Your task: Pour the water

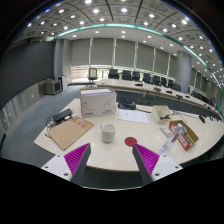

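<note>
Magenta-padded fingers (78, 158) are hanging spread apart above the table, gripping nothing.

Beyond them, on the pale table (100, 145), a white cup (108, 132) is sitting just ahead of the gripper (112, 160), with a small red lid (130, 141) beside it, a white box (98, 102) behind, and a pink mat (70, 132) off to the side.

A pale, smooth table (120, 140) top with a matt look is seen. A white cup (108, 132) looks smooth and a little shiny, like china or plastic. A white box (98, 102) appears to be made of cardboard. A flat reddish-brown sheet (70, 131) looks matt. The pads (152, 160) on the gripper (112, 160) are pink and ridged.
</note>
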A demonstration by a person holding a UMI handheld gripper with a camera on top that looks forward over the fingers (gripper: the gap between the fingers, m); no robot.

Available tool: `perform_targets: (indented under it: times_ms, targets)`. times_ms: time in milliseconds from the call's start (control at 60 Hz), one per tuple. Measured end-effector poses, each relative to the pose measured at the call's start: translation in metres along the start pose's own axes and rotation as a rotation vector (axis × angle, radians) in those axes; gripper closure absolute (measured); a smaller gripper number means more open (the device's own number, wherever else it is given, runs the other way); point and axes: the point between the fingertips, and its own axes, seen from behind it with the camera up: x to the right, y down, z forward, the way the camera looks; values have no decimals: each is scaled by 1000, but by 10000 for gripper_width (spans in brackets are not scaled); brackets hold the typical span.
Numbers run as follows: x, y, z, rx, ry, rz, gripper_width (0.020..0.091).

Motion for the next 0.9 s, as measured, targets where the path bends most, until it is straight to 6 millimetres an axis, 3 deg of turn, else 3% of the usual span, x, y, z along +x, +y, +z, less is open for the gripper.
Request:
perform_targets:
  times_ms: [150,317,467,617,700,783,900]
  targets:
    - [30,10,11,-11,25,17,241]
    - [104,29,34,-13,61,46,242]
    - [190,52,61,8,108,51,242]
    - [285,76,100,31,153,42,242]
    - [325,85,126,46,156,52,243]
    - [350,92,158,54,128,78,242]
    - [368,96,204,65,91,113,242]
